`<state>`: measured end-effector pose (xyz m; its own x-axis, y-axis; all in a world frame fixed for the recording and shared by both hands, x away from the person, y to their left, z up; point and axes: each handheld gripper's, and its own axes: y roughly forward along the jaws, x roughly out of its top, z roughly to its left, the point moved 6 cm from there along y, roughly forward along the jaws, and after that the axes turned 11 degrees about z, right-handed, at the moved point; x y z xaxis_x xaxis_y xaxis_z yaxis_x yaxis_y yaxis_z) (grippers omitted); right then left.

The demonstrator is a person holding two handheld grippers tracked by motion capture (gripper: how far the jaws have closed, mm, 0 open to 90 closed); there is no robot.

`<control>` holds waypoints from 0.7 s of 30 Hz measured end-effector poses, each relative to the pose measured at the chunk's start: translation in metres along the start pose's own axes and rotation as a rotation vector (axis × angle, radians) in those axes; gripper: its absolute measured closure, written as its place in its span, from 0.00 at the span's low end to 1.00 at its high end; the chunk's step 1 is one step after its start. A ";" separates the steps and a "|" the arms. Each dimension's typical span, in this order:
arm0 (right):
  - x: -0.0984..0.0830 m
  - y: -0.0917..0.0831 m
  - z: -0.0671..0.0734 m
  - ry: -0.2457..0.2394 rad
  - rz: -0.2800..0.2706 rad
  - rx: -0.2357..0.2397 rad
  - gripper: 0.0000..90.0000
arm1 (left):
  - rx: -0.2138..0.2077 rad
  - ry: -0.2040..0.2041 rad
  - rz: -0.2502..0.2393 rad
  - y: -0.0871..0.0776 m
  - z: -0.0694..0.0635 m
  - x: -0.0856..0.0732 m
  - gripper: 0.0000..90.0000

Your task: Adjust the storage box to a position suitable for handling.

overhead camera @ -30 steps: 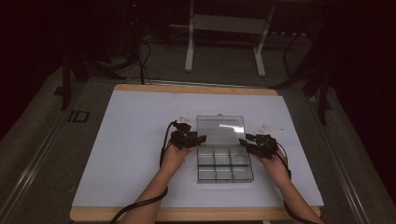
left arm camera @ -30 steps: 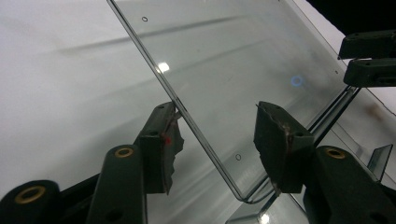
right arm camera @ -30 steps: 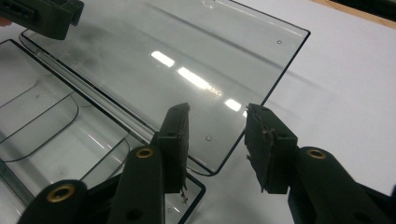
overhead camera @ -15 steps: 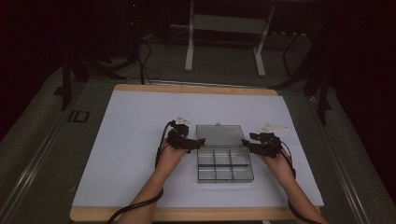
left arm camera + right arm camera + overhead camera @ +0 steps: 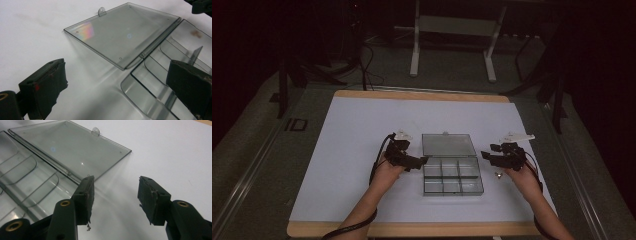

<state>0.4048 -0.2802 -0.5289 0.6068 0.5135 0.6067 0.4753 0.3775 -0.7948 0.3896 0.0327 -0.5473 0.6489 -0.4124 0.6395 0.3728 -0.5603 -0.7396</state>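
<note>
A clear plastic box lies open on the white table top (image 5: 357,150). Its divided tray (image 5: 453,186) has several compartments, and its lid (image 5: 448,145) is folded back flat behind it. My left gripper (image 5: 422,161) sits at the tray's left edge. Its jaws have just been opening and stand wide apart (image 5: 117,67), with the tray's near corner (image 5: 140,87) and bare table between them, touching nothing. My right gripper (image 5: 486,156) hovers just right of the tray. Its jaws (image 5: 116,187) have also just been opening, over bare table beside the lid (image 5: 70,147).
A small metallic piece (image 5: 499,174) lies on the table by the right hand. The table's wooden front edge (image 5: 412,229) runs below the forearms. Table legs (image 5: 414,45) and cables stand on the dark floor beyond. The other gripper (image 5: 200,6) shows across the box.
The lid, tilted up a second ago, now lies flat behind the tray. Both grippers have drawn a little toward the person, and their jaws stand wider.
</note>
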 end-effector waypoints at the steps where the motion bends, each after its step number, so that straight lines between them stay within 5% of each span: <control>1: -0.001 -0.002 -0.001 -0.006 0.006 0.001 0.52 | -0.001 0.000 -0.006 -0.001 0.000 -0.002 0.04; 21: -0.029 -0.028 -0.014 -0.079 0.162 0.016 0.51 | 0.002 0.035 -0.059 -0.024 -0.006 -0.037 0.04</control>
<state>0.3829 -0.3158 -0.5243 0.6224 0.6272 0.4682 0.3647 0.2968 -0.8825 0.3529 0.0571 -0.5517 0.6021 -0.4041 0.6886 0.4110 -0.5825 -0.7012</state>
